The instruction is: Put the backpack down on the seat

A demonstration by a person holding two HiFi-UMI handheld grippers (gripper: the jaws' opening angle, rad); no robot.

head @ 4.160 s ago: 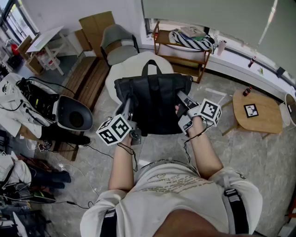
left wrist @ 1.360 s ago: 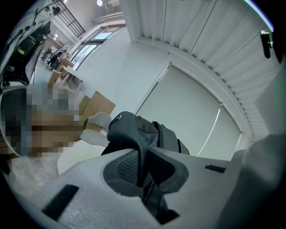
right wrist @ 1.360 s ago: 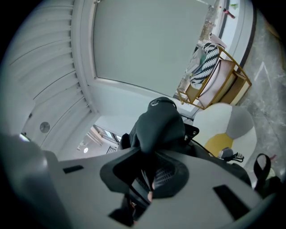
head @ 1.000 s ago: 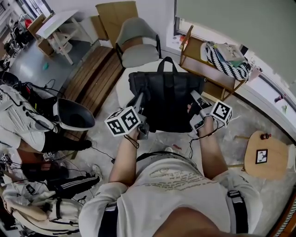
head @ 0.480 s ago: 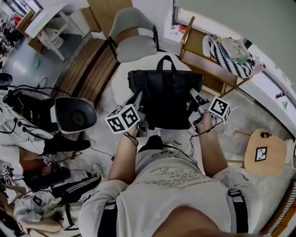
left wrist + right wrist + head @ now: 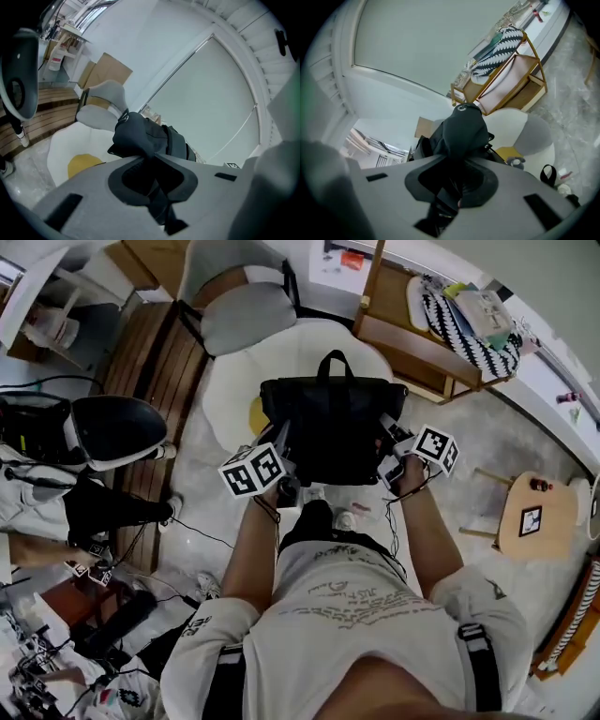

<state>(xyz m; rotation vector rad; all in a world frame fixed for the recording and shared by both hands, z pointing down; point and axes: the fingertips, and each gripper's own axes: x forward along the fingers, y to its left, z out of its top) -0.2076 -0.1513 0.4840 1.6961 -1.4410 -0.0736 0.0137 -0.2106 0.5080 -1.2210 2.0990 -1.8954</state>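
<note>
White seat, broad and rounded, sits on the floor ahead of us. A grey chair stands just behind it. The black backpack hangs upright over the seat's near half, carry loop at the top, held from both sides. We cannot tell whether its bottom touches the seat. Left claw pinches dark fabric at the backpack's left edge, jaws nearly together on it. Right claw pinches the right edge likewise, with a thicker fold of fabric between its jaws. A yellow patch on the seat shows just left of the backpack, partly covered by it.
</note>
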